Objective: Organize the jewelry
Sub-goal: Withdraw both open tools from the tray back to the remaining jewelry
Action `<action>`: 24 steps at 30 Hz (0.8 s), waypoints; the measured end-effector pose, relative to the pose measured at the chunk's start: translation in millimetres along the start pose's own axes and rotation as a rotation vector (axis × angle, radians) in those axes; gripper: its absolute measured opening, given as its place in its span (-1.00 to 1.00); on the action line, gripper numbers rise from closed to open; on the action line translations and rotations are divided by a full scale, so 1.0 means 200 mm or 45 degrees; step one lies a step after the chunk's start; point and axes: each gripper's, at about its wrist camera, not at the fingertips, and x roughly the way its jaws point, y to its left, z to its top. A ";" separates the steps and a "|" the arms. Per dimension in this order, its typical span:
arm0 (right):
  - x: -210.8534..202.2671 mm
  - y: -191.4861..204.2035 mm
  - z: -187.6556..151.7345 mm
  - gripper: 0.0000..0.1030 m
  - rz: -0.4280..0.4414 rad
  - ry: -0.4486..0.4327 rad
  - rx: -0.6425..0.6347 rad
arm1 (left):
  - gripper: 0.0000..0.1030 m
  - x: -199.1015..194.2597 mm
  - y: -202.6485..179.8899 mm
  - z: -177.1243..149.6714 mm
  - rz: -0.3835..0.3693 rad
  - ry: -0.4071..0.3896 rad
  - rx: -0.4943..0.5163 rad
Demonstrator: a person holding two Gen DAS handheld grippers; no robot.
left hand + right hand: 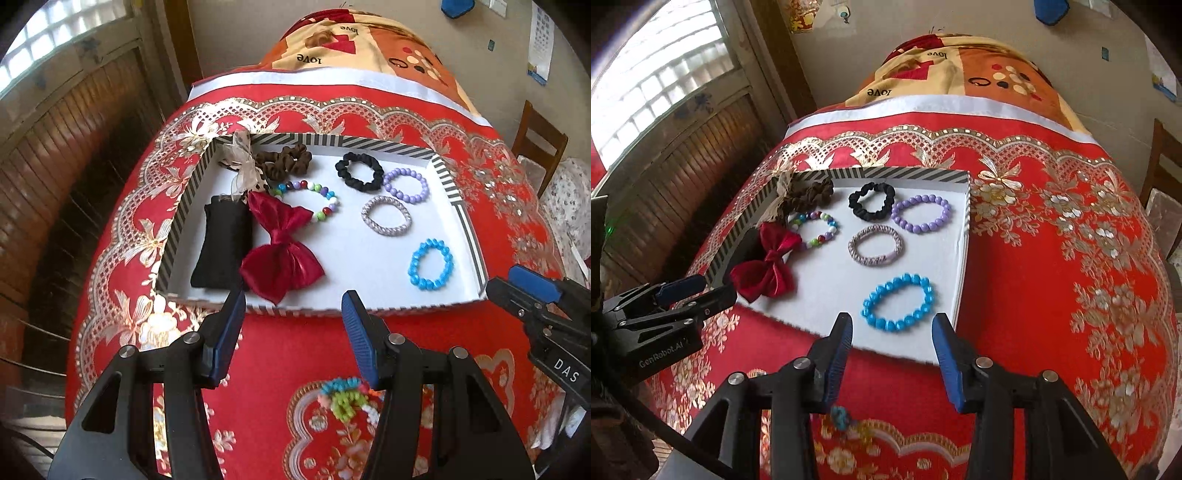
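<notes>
Nearest of all, on the red floral cloth of the worktop (424, 325), lies a small multicoloured beaded piece (345, 397): the only item outside the tray. In the left wrist view it sits just below and behind the tips of the left gripper (293, 332), under the inner edge of that gripper's right-hand finger, so it lies back toward the person rather than ahead of the jaws. In the right wrist view only a scrap of it shows, low and to the left of the right gripper (890, 347). By that reading the left hand is the nearer one, and it would need to draw back and tip down to bring the piece between its jaws. The piece's long axis is unclear.

Both sets of jaws stand partly open and hold nothing.

Farther off, the striped-rim tray (463, 218) holds the sorted things: the blue bead bracelet (430, 264) near right, the dark red bow (282, 251) and a black pouch (223, 245) near left, then a silver-lilac woven bracelet (386, 216), a mixed-colour bead bracelet (325, 201), a purple bead bracelet (406, 184), a black scrunchie (360, 171) and a brown scrunchie (284, 158) at the far side.
</notes>
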 end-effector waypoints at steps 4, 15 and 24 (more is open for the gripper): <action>-0.05 0.00 -0.06 -0.17 -0.003 -0.006 -0.003 | 0.05 -0.04 -0.02 -0.05 0.004 -0.006 0.006; -0.19 0.01 -0.22 -0.15 -0.010 -0.013 -0.013 | 0.05 -0.16 -0.06 -0.19 -0.003 -0.027 0.003; -0.26 0.05 -0.36 -0.10 -0.012 -0.004 -0.019 | 0.05 -0.22 -0.07 -0.32 -0.008 -0.017 0.001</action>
